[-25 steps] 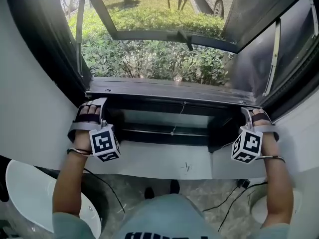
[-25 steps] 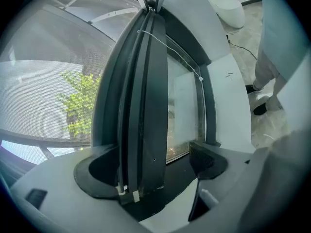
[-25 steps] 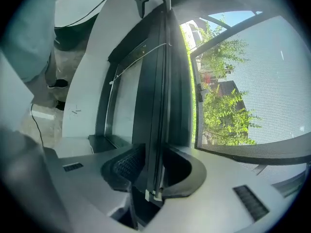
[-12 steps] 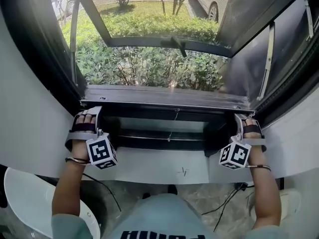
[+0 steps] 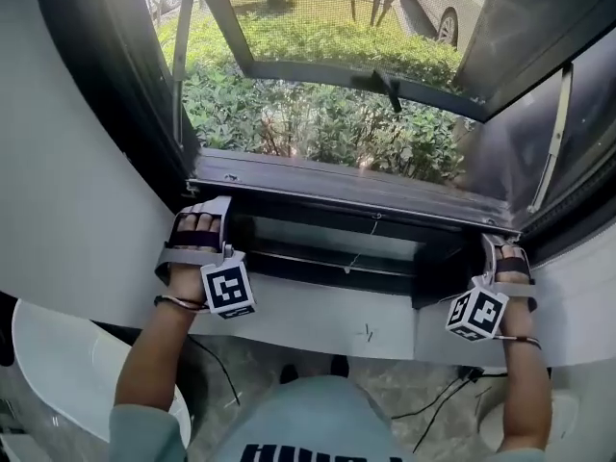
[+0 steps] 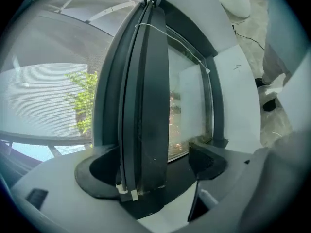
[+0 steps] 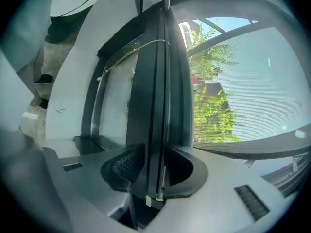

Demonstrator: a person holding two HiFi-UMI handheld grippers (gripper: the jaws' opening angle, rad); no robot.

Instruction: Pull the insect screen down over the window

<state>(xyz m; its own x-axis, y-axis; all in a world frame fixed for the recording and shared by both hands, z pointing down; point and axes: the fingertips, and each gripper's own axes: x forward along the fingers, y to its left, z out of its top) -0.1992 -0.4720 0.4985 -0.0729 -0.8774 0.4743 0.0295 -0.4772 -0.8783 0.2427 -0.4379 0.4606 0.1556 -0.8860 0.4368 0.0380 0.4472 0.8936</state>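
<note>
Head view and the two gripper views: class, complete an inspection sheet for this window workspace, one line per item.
Surface: white sill, bare but for small marks.
Job's things: insect screen covers the upper window; its screen bar spans between the grippers.
Clutter: nothing seen.
Grippers: left gripper has the bar between its jaws, a gap at one jaw; right gripper shut on the bar.
Cables: black cables on the floor; pull cord hanging from the bar.
Surroundings: shrubs, parked car outside.
</note>
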